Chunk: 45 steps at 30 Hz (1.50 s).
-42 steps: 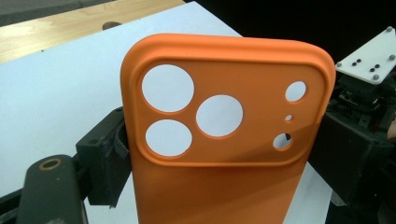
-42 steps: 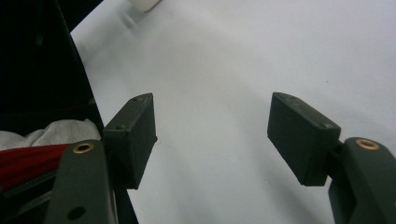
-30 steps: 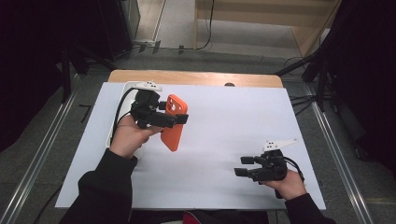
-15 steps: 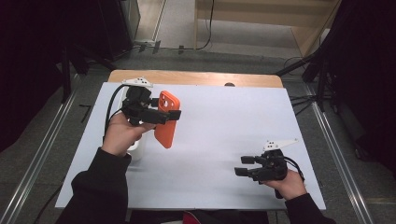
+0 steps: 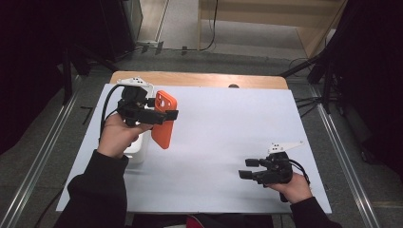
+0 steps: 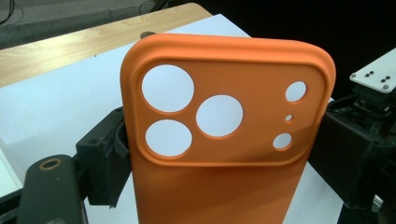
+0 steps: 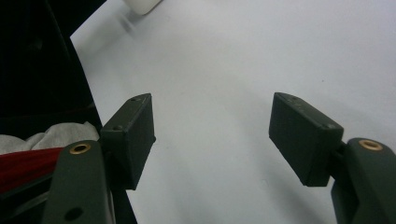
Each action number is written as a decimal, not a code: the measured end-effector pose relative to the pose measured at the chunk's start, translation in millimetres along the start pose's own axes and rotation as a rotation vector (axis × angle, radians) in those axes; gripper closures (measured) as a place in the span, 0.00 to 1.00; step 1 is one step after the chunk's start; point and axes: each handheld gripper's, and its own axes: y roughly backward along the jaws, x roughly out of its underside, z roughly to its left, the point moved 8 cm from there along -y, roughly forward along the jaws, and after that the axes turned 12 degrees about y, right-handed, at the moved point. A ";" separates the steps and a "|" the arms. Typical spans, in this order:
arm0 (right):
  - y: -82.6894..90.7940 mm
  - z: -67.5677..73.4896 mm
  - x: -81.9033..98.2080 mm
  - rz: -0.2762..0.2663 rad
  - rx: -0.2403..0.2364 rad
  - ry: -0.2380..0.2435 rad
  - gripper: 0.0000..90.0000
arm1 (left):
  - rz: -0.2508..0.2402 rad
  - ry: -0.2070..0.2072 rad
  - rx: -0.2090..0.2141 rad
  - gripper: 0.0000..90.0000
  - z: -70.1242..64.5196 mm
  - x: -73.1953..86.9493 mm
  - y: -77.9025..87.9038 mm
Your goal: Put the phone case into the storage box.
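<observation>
The left hand-held gripper squeezes the orange phone case, lifted off the desk. The right hand-held gripper waits open. Next step, maybe, is putting it down.

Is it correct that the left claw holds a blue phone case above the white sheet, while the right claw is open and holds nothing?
Not quite: the phone case is orange, not blue, as the left gripper view shows. The left claw does hold it above the white sheet, and the right claw is open and empty.
</observation>
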 end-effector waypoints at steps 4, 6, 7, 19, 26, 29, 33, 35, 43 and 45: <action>-0.2 -0.3 0.1 0.001 0.002 0.001 0.34 | -0.007 0.008 -0.010 0.17 4.4 -1.1 4.1; -0.1 -0.2 -0.1 0.000 0.002 -0.003 0.34 | -0.014 0.012 -0.012 0.17 6.2 -1.8 6.2; 0.0 -0.4 0.0 0.000 0.003 -0.004 0.34 | -0.021 0.016 -0.019 0.17 7.2 -2.3 7.4; -0.1 -0.3 -0.3 -0.001 0.004 -0.007 0.34 | -0.052 0.030 -0.061 0.17 20.2 -6.3 20.8; -0.1 -0.6 -0.2 -0.001 0.004 -0.007 0.34 | -0.070 0.049 -0.088 0.17 30.3 -8.3 29.1; -0.3 -0.6 -0.1 0.001 0.003 -0.006 0.34 | -0.076 0.052 -0.102 0.17 34.4 -8.8 31.8; -0.3 -0.7 -0.1 0.001 0.005 -0.007 0.34 | -0.083 0.062 -0.119 0.17 39.7 -9.1 34.8; -0.2 -0.8 -0.1 0.000 0.005 -0.007 0.34 | -0.089 0.069 -0.128 0.17 43.3 -9.6 36.8; -0.7 -0.8 -0.2 0.001 0.004 -0.004 0.34 | -0.111 0.091 -0.165 0.17 56.6 -10.7 43.0; -0.5 -0.7 -0.2 0.000 0.004 -0.008 0.34 | -0.120 0.102 -0.166 0.17 59.7 -11.2 44.8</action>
